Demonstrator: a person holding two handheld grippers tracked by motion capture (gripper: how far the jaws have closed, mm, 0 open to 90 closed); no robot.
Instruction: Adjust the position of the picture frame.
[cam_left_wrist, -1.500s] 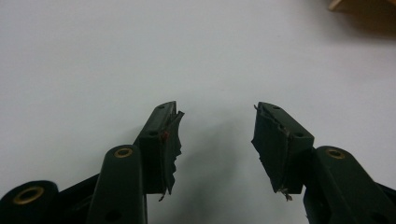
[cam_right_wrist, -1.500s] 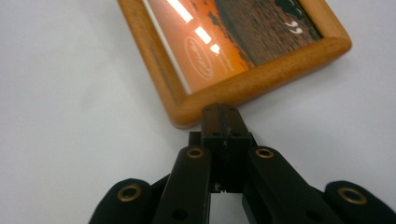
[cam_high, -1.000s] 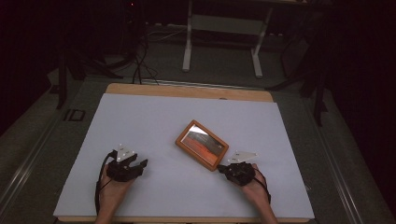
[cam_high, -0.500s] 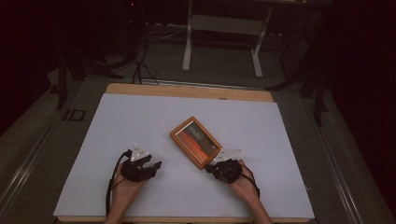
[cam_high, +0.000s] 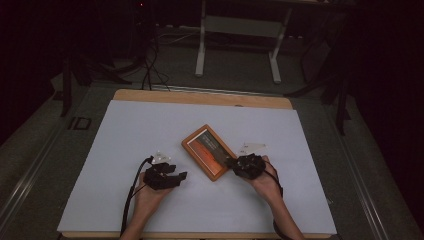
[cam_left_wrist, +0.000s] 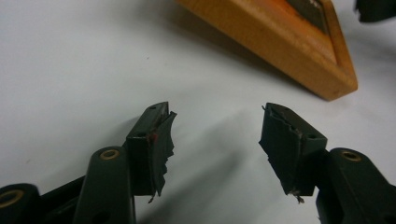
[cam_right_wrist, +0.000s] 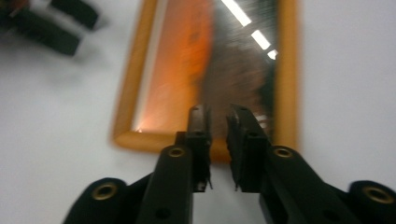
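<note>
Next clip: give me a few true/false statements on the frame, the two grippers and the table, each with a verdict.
1. The wooden frame lies flat on the white table. True.
2. The left gripper is clamped on the frame. False: its jaws stand wide apart over bare table, short of the frame's corner.
3. The right gripper is at the frame's edge with its jaws nearly together. True; whether they pinch the rim cannot be told.
4. The frame stands upright on its edge. False: it lies flat, glass side up.
5. A hand holds the left gripper. True.
</note>
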